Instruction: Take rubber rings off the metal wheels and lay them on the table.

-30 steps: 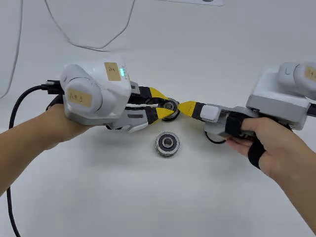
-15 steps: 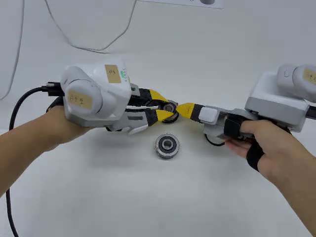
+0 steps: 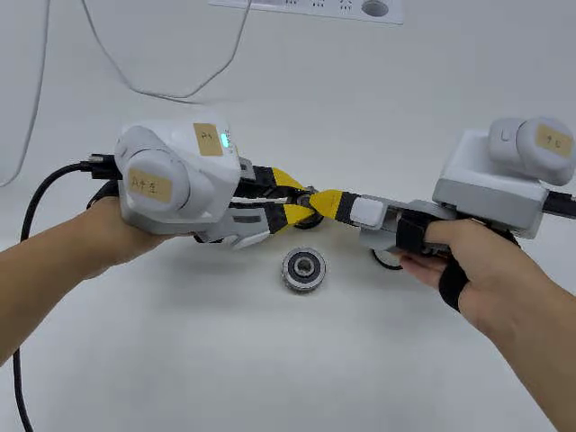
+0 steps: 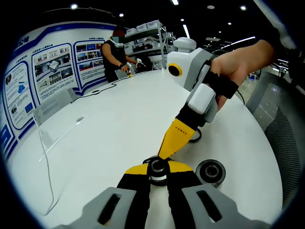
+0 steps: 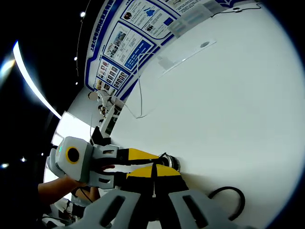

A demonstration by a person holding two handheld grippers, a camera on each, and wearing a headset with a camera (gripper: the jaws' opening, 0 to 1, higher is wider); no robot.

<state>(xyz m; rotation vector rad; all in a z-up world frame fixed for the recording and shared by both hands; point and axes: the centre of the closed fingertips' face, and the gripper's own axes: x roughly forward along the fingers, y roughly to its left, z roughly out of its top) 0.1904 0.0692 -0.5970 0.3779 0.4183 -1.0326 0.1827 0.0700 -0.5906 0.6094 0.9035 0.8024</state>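
Left gripper [image 3: 301,203] has the wheel [image 3: 309,202] up off the tabletop [image 3: 270,360]. Its jaws are closed to the wheel's width and clamp it on either side, which the left gripper view makes plain: wheel [image 4: 157,169] wedged between the two yellow tips.

In comes the right gripper [image 3: 322,206] from the other side, nose to nose. Its jaws are pressed together into a single yellow blade, the tip right at the wheel's rim. In the right gripper view the wheel [image 5: 169,162] sits just past the closed tips. Whether they have anything pinched between them, I cannot tell.

So this looks like the stripping step: one gripper braces the wheel, the other works at the edge.

Down on the tabletop, one loose ring [image 5: 229,197] already lies flat near the right hand [image 3: 481,270], half hidden under it in the head view. A second wheel [image 3: 304,268] sits just below the meeting jaws, and it appears to have its dark band on, so that one looks untouched.

What next? I'd say the right tip needs to get under or onto the rubber lip and draw it sideways off the rim. The left must hold firm so the wheel doesn't twist out. Then the ring goes down beside the loose one. The risk is a small round part between narrow tips: a slip could drop it onto the second wheel.
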